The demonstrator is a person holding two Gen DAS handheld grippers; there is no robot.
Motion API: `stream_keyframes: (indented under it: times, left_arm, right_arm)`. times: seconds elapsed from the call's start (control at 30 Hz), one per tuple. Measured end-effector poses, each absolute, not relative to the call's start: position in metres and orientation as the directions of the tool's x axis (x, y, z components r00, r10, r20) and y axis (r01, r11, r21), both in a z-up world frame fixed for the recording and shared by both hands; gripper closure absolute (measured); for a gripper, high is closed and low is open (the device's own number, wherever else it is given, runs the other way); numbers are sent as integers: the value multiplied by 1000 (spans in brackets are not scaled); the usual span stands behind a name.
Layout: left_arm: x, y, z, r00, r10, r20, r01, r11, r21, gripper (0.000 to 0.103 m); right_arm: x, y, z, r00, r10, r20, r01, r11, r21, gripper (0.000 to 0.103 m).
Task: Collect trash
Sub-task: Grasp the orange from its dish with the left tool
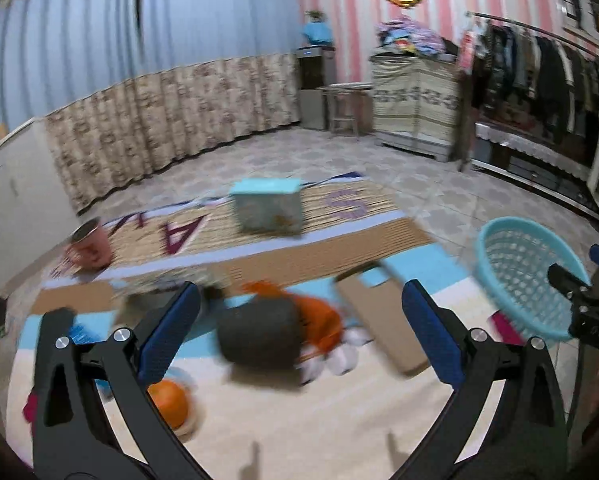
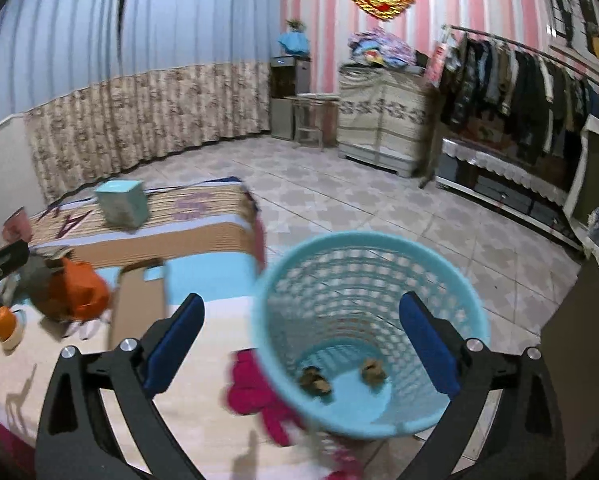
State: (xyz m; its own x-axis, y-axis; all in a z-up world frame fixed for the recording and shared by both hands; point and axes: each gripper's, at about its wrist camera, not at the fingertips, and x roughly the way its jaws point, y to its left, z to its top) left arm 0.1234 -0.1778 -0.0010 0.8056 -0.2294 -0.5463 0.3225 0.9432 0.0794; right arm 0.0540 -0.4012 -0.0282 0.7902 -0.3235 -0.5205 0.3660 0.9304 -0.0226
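Observation:
A light blue mesh basket [image 2: 371, 332] stands at the bed's right edge, with two brown crumpled scraps [image 2: 314, 380] on its bottom. It also shows in the left wrist view [image 1: 527, 276]. My right gripper [image 2: 299, 344] is open and empty, just above the basket's mouth. My left gripper [image 1: 299, 332] is open and empty over the bed, above a dark grey roll [image 1: 259, 336]. An orange bag [image 1: 319, 320] and white wads [image 1: 339, 356] lie behind the roll. A flat brown cardboard piece [image 1: 383, 320] lies to the right.
An orange [image 1: 167, 404] sits at lower left. A pink cup [image 1: 89, 246] and a teal box [image 1: 267, 208] stand further back on the blanket. A magenta cloth [image 2: 255, 392] lies beside the basket. A clothes rack [image 2: 519, 84] lines the right wall.

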Motion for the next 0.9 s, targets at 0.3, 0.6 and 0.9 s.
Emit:
stream_keyframes:
  times: [0.3,0.6,0.9]
  left_arm:
    - [132,-71,-45,794,-64,-605,164,980,112,5]
    - [146,-39,-80,756,-62,-652,153,985,84,6]
    - [164,-51,-95,684,-173,-709,251,968,6,30]
  right_arm:
    - [73,-328,-47,791,-263,-553,284,958,-49,7]
    - [83,-296,-58,774,-270,-572,259,960,-103,5]
    - [97,-294,-71,751,-189,-633,228,973,-20,5]
